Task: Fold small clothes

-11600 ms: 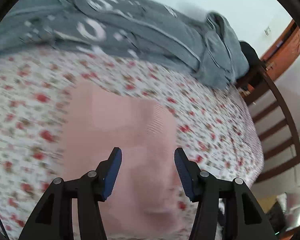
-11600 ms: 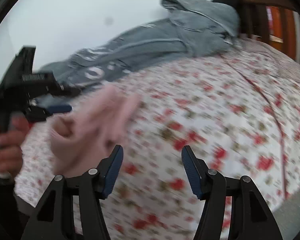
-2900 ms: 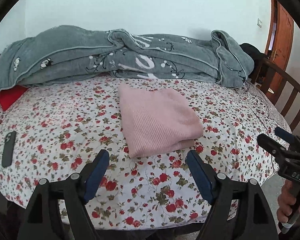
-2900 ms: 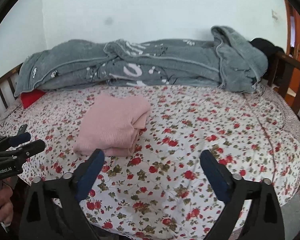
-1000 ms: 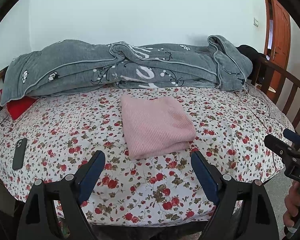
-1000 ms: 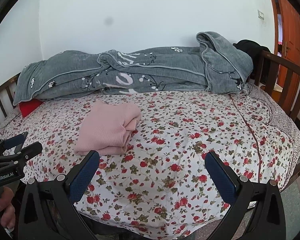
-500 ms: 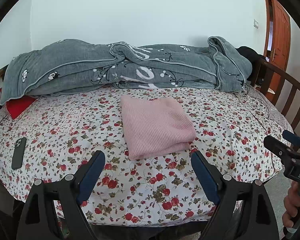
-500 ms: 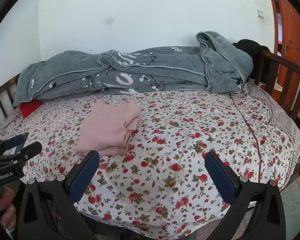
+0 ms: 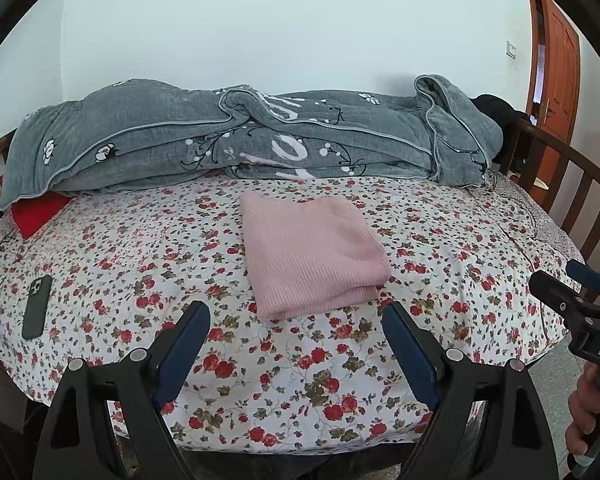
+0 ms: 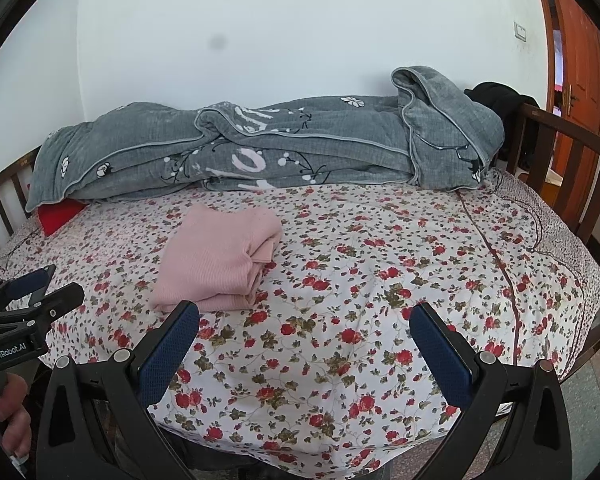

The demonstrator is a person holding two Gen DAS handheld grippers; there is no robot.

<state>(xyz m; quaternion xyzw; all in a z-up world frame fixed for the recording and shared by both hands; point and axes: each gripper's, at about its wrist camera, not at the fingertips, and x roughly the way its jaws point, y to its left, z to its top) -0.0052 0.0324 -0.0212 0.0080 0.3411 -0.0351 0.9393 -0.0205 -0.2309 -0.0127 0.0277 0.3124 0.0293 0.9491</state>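
A pink knitted garment (image 9: 312, 256) lies folded into a neat rectangle on the flowered bedsheet (image 9: 180, 248); in the right wrist view the pink garment (image 10: 220, 260) shows its stacked folded edges at the right side. My left gripper (image 9: 296, 320) hangs open just short of the garment's near edge, nothing between its blue pads. My right gripper (image 10: 304, 320) is open too, over bare sheet to the right of the garment. Each gripper shows at the edge of the other's view, held by a hand.
A grey quilt (image 9: 260, 140) is bunched along the far side against the wall. A dark phone (image 9: 37, 306) lies on the sheet at the left, a red cushion (image 9: 40, 210) peeks from under the quilt. Wooden bed rails (image 9: 572, 196) and a door (image 10: 576, 80) stand at the right.
Since a second ago nothing has visibly moved. Much earlier the pink garment was loose and being handled; both grippers have since drawn back from it.
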